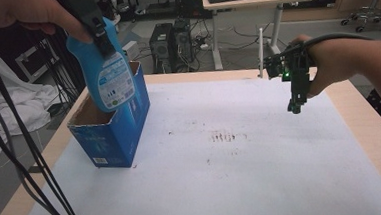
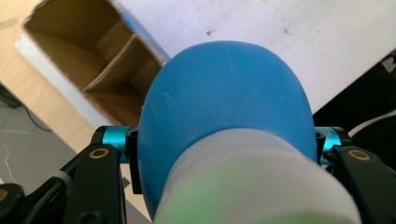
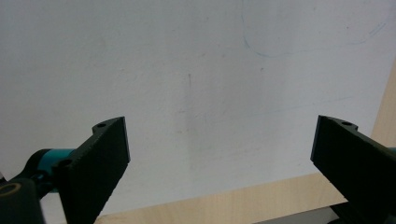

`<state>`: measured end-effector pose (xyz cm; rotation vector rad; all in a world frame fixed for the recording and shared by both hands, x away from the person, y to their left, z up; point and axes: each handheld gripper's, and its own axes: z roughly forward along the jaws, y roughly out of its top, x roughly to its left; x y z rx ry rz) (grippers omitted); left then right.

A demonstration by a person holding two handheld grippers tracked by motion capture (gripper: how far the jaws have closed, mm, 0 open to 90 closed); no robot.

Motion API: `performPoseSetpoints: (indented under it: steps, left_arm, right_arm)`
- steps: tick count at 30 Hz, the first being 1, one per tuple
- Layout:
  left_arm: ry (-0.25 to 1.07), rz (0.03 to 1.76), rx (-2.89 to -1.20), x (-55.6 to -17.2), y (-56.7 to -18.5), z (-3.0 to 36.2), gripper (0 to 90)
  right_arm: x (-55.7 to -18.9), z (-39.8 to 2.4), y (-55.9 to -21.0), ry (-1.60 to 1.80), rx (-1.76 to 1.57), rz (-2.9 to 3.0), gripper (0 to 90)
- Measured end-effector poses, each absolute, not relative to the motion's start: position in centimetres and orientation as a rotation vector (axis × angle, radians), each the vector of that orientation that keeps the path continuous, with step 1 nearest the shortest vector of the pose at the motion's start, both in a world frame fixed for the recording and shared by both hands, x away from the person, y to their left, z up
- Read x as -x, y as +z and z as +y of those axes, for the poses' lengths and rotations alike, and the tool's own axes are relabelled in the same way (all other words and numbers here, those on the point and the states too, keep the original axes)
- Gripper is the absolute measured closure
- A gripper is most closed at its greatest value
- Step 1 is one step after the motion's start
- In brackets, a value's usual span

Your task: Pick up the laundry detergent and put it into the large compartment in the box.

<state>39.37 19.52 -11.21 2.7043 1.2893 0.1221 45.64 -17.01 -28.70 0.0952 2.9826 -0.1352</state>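
My left gripper [image 1: 102, 38] is shut on a blue plastic bottle [image 1: 107, 77] with a white printed label, gripping it near the neck. The bottle hangs tilted, with its base over the open top of a blue cardboard box [image 1: 119, 133] at the table's left edge. In the left gripper view the bottle [image 2: 224, 102] bulges between my jaws, and the box's brown inside with a divider [image 2: 107, 70] lies beneath it. My right gripper [image 1: 296, 101] hovers over the back right of the table. It points down and holds nothing. In its own view it [image 3: 219, 149] stands open above the white sheet.
A white sheet [image 1: 255, 161] with dark smudges near its middle covers most of the wooden table [image 1: 365, 123]. Black cables [image 1: 19, 167] trail down at the left. Computer towers [image 1: 170, 43], a desk and a chair stand on the floor beyond the far edge.
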Motion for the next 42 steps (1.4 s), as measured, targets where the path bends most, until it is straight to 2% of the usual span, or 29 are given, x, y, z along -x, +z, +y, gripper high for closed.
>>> performPoseSetpoints:
  steps: [9,23,26,27,32,42]
  left_arm:
    - [0.125,1.410,-2.658,-40.6,-11.4,22.5,39.8]
    - [0.098,1.604,-2.573,-42.5,-15.9,25.2,39.8]
    - [0.095,1.601,-2.581,-42.6,-16.3,25.3,39.8]
    - [0.081,1.606,-2.575,-43.0,-17.9,25.6,39.8]
    - [0.052,1.593,-2.577,-43.3,-20.0,25.7,39.8]
    - [0.024,1.509,-2.658,-43.6,-23.4,25.7,39.8]
  right_arm:
    - [-45.8,-16.9,-28.9,-0.141,-0.091,2.987,3.5]
    - [-46.0,-16.8,-29.3,-0.156,-0.093,2.989,3.5]
    - [-46.0,-16.8,-29.3,-0.166,-0.090,2.990,3.5]
    - [-46.0,-16.7,-29.4,-0.168,-0.091,2.990,3.5]
    - [-46.0,-16.7,-29.5,-0.169,-0.082,2.987,3.5]
    - [-46.0,-16.8,-30.0,-0.165,-0.094,2.991,3.5]
